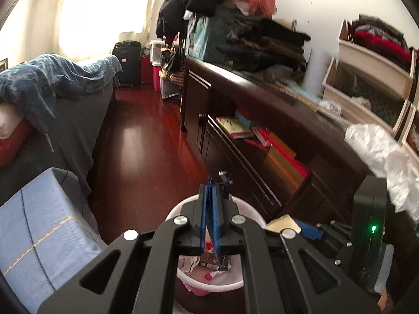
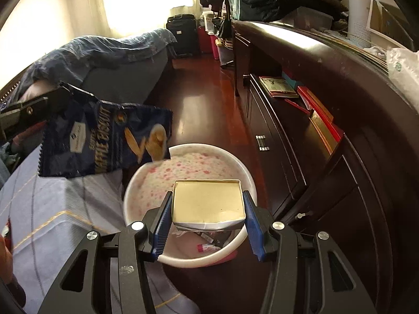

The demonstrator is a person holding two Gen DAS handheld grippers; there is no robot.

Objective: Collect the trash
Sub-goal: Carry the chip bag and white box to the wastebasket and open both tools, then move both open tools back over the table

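Trash over the bin [image 2: 131,196]: my right gripper [image 2: 207,225] has its jaws part-open, clamped on a small open box [image 2: 208,200] above the rim, my left gripper [image 1: 210,209] has jaws pinched shut on a blue biscuit wrapper [image 2: 104,141] hanging just beside it.

Folded clothes [image 1: 264,44] top a dark cabinet [image 1: 262,130]; black suitcase [image 1: 127,62] beyond.

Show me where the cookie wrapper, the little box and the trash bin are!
Blue biscuit wrapper [image 2: 104,141], right wrist view: middle of its printed face.
Small cardboard box [image 2: 208,201], right wrist view: its pale inside bottom.
White trash bin [image 2: 243,170], right wrist view: its rim's right side.
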